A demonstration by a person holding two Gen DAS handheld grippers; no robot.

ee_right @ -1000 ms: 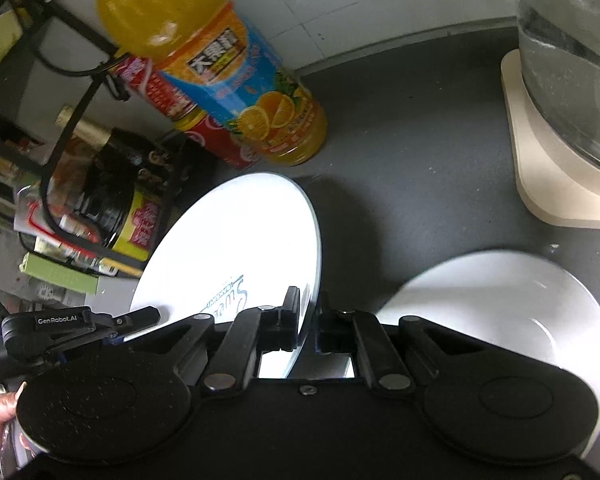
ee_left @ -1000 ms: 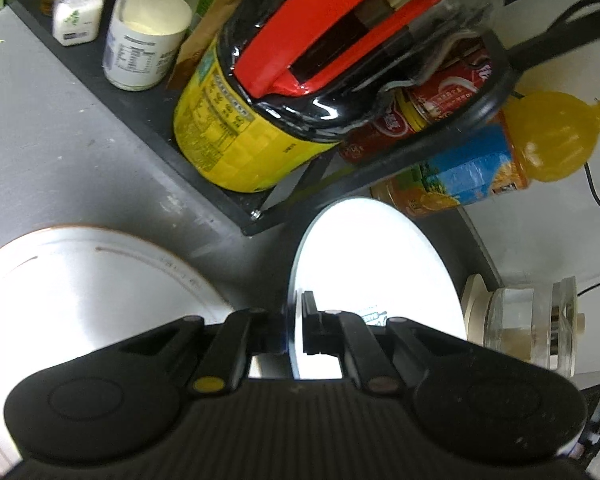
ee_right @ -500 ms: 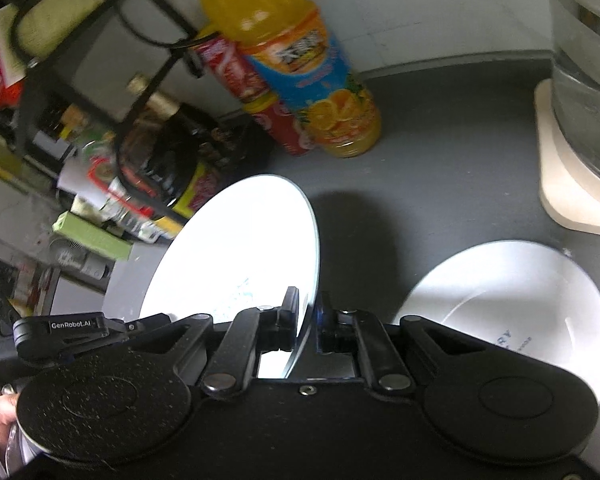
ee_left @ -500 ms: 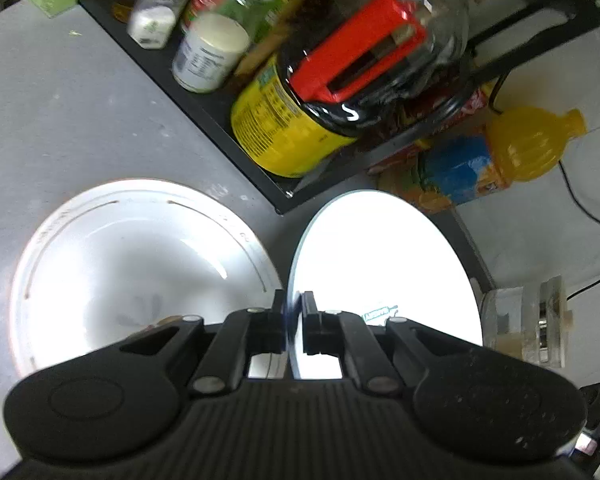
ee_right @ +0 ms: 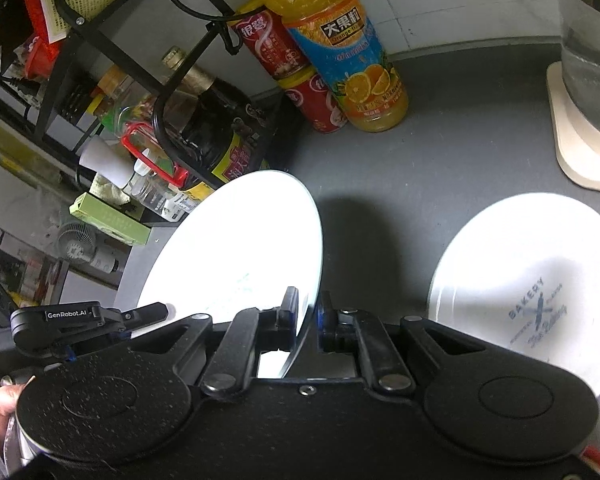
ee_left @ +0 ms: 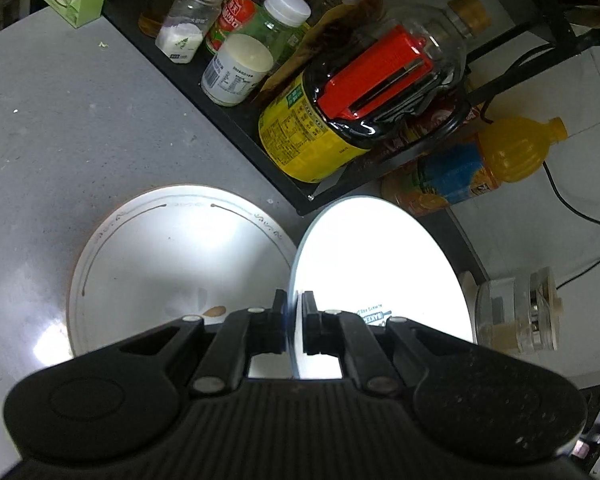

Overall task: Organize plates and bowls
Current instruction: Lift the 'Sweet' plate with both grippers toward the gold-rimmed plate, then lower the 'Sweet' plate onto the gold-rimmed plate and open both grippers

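Note:
A plain white plate hangs tilted above the counter, gripped at opposite edges by both grippers. My left gripper is shut on its rim; my right gripper is shut on the rim of the same plate. The left gripper also shows in the right wrist view, at the plate's lower left edge. On the grey counter below, to the left, lies a large white dish with a brown-lined rim. To the right lies a white plate with "BAKERY" print.
A black wire rack behind holds jars, sauce bottles and a yellow-labelled jug. An orange juice bottle and red cans stand by the wall. A glass kettle on a beige base sits at the right. A hand shows lower left.
Both grippers have risen and drawn back with the plate between them. More of the brown-rimmed dish, the rack and the printed plate has come into view.

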